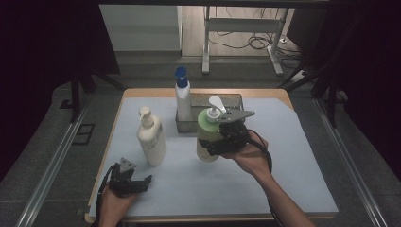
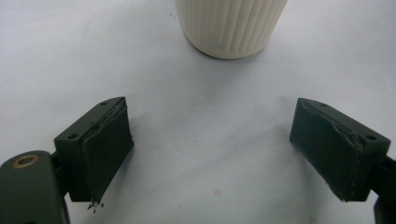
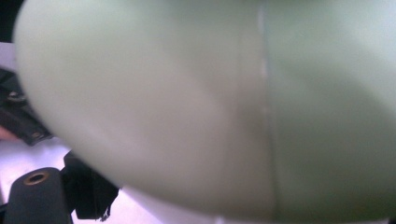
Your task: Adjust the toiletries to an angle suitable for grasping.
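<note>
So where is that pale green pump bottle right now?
In the high view the green bottle sits mid-table, gripped by the right gripper, just in front of the grey tray.

Green bottle smooth glossy plastic; cream bottle ribbed plastic; tabletop matt.

What your cameras leave unclear

Your right tongs cover the lower side of the green pump bottle, and up close it blurs, with its top and base cut off by the edges. The cream bottle is cropped above its ribbed base. The dark tray sits half hidden behind the bottles.
</note>
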Motion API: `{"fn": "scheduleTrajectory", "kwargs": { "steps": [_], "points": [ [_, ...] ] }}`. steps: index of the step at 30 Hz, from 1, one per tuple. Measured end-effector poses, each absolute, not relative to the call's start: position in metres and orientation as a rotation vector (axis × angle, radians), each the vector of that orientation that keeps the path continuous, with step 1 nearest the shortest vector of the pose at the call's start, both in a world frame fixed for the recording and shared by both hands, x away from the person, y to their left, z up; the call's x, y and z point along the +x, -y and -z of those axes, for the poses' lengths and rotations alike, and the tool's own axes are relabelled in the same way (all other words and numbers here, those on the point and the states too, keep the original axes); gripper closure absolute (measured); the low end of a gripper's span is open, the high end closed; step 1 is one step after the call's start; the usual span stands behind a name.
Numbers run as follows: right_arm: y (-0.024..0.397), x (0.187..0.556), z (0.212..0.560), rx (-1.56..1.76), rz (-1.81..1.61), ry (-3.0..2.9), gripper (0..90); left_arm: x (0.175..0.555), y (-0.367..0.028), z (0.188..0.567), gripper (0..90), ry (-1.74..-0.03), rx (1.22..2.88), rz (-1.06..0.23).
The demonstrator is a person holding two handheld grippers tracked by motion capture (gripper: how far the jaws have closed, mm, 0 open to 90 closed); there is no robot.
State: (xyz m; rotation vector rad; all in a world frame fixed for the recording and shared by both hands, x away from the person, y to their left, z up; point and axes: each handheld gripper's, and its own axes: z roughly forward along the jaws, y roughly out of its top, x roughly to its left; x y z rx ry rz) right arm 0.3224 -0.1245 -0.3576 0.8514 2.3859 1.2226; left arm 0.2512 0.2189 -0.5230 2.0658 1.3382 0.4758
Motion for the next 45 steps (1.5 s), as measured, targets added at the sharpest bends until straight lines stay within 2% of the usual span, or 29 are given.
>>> {"fn": "scheduleTrajectory", "kwargs": {
  "steps": [26, 45],
  "points": [
    [0.115, 0.375, 0.336, 0.947, -1.172, -2.291, 11.6, 0.251, -0.219, 0.523, 12.2, -1.337, 2.066, -0.477],
    [0.105, 0.417, 0.334, 1.034, -1.157, -2.217, 11.6, 0.252, -0.219, 0.523, 12.2, -1.336, 2.067, -0.478]
  ]
}}
